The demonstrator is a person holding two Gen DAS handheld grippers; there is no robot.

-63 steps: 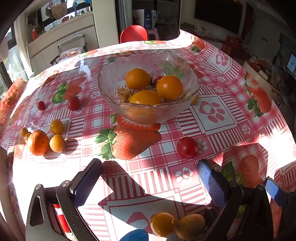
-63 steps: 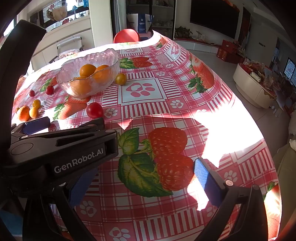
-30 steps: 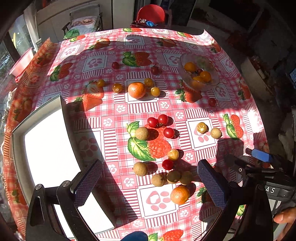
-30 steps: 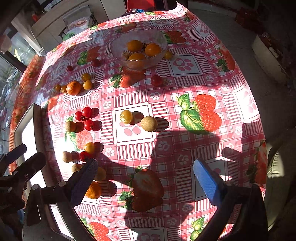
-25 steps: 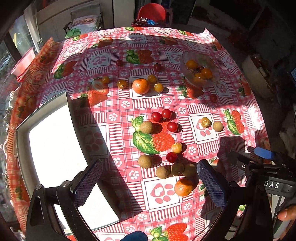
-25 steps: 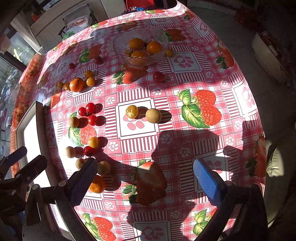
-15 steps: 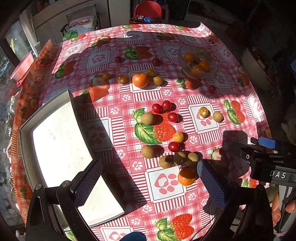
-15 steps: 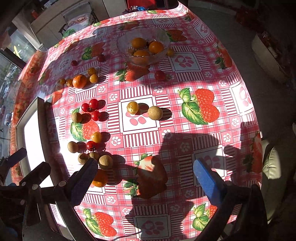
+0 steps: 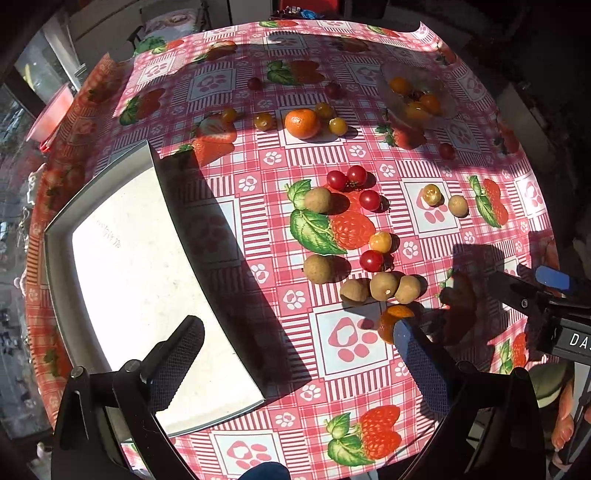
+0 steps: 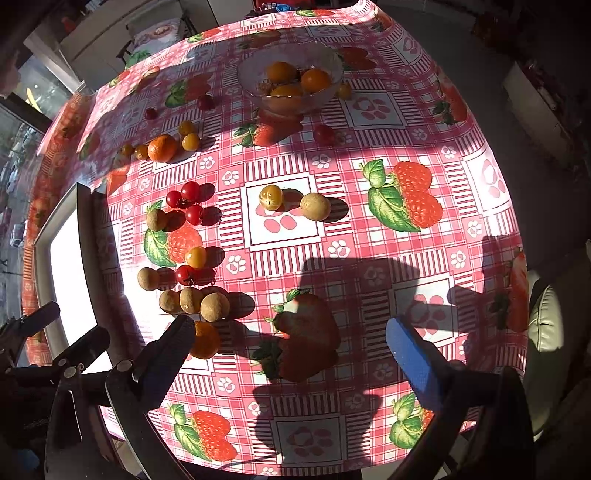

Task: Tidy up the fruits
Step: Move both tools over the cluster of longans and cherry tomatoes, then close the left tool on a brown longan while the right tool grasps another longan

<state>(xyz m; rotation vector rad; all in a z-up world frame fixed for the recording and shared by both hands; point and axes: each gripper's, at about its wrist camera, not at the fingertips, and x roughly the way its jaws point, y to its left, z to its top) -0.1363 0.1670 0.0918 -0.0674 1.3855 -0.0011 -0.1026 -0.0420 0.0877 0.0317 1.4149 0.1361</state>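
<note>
Many small fruits lie scattered on a red strawberry-print tablecloth (image 9: pixel 354 354): brown longans (image 9: pixel 384 286), red cherry tomatoes (image 9: pixel 356 175), yellow tomatoes (image 9: pixel 380 242) and two tangerines (image 9: pixel 301 123) (image 10: pixel 205 339). A glass bowl (image 10: pixel 288 79) at the far side holds orange fruits. An empty white tray (image 9: pixel 140 280) sits at the left. My left gripper (image 9: pixel 295 358) is open and empty, high above the near table. My right gripper (image 10: pixel 291 350) is open and empty, also held high; it shows in the left wrist view (image 9: pixel 546 295) at the right edge.
The round table's edge drops off on all sides. A red chair (image 9: pixel 291 5) stands beyond the far edge. A pale seat cushion (image 10: pixel 546 325) lies off the right edge. Dark shadows of the grippers fall across the near cloth.
Both grippers rose from low over the table near the bowl to a high overhead view, then kept drifting slightly. Both stayed open and empty. No fruit moved.
</note>
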